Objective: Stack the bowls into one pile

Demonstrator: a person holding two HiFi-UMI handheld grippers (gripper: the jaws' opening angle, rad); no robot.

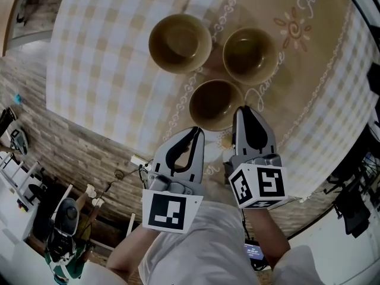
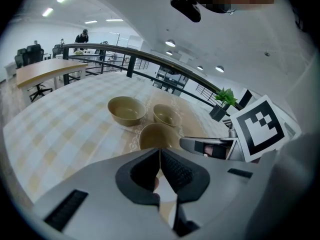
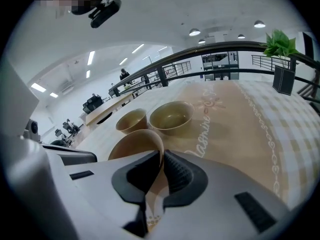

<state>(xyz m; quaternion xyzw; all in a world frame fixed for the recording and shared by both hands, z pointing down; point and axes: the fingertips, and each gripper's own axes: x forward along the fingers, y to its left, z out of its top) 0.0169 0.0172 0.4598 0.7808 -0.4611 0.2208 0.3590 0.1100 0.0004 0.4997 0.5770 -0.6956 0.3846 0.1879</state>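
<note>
Three tan bowls sit close together on the checked tablecloth (image 1: 107,70): a left bowl (image 1: 179,42), a right bowl (image 1: 250,54) and a near bowl (image 1: 215,104). My right gripper (image 1: 242,109) is at the near bowl's right rim. In the right gripper view, the right gripper (image 3: 161,156) is shut on that rim, with the near bowl (image 3: 132,144) just left of it and the right bowl (image 3: 171,116) and left bowl (image 3: 131,120) beyond. My left gripper (image 1: 196,129) hovers just short of the near bowl, shut and empty. Ahead of the left gripper (image 2: 160,156) lies the near bowl (image 2: 157,135).
The table's near edge (image 1: 119,138) runs just under both grippers, with brick-patterned floor below it. A potted plant (image 3: 282,79) stands at the far right of the table, and a dark railing (image 2: 150,64) runs behind. Bare cloth stretches left of the bowls.
</note>
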